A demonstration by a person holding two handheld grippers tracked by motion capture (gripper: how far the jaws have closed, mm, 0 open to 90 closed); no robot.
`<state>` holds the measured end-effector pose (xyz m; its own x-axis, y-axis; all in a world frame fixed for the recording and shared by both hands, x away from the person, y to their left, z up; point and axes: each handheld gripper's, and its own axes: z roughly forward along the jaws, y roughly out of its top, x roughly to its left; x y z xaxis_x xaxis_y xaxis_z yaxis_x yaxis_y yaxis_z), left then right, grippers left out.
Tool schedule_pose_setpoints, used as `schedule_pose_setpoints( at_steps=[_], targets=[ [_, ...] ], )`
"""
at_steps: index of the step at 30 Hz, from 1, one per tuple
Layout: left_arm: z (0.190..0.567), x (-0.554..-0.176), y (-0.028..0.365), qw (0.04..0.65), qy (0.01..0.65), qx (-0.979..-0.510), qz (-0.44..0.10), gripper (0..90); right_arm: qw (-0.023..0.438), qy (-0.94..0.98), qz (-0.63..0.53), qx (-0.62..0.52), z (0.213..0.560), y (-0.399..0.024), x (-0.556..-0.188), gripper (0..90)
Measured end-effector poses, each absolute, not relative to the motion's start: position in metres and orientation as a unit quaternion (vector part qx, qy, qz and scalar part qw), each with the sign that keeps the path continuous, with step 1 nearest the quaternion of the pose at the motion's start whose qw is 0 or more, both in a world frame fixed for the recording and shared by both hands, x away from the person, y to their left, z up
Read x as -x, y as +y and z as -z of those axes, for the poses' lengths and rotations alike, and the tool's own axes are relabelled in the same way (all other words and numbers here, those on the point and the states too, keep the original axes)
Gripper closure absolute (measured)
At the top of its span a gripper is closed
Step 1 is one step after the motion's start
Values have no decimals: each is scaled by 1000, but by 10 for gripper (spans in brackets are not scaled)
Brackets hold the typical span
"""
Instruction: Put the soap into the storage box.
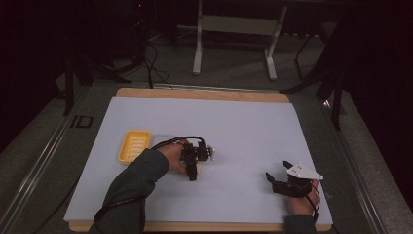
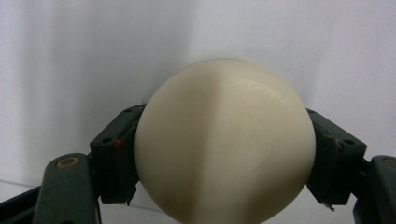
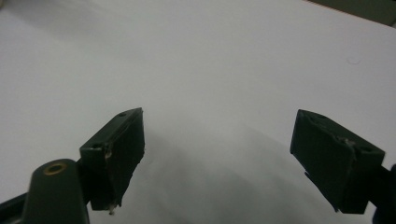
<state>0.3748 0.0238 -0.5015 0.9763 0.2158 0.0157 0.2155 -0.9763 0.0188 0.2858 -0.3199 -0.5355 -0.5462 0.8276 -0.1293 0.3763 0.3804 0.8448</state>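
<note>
Two grippers sit in our hands over a white sheet [image 1: 234, 126] that covers the wooden table [image 1: 204, 92]. From the high view, our left gripper [image 1: 194, 161] lies a little left of the sheet's middle, just to the right of a yellow soap dish [image 1: 133, 145] that rests on the sheet near its left edge. Our right gripper [image 1: 278, 176] rests well apart from it, near the front right corner of the sheet, with its grey three-cornered plate on top and its jaws spread and pointing left.

In the left gripper view, we see a cream-coloured, rounded bar of soap [image 2: 224, 144] between our two black jaws, which press against its left and right sides, so the left gripper [image 2: 224, 158] is clamped on the soap above the white sheet.

In the right gripper view, our right gripper [image 3: 219, 158] has its jaws wide apart with nothing between them, only the bare white sheet [image 3: 210, 70] beneath and a soft shadow under the pads.
</note>
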Motion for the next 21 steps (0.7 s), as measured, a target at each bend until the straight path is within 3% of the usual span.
schedule_pose_setpoints(
  at_steps=[21],
  targets=[
    [486, -381, 37, 20, 129, -991, -9, 247, 281, 782, -402, -385, 536, -320, -286, 177]
  ],
)
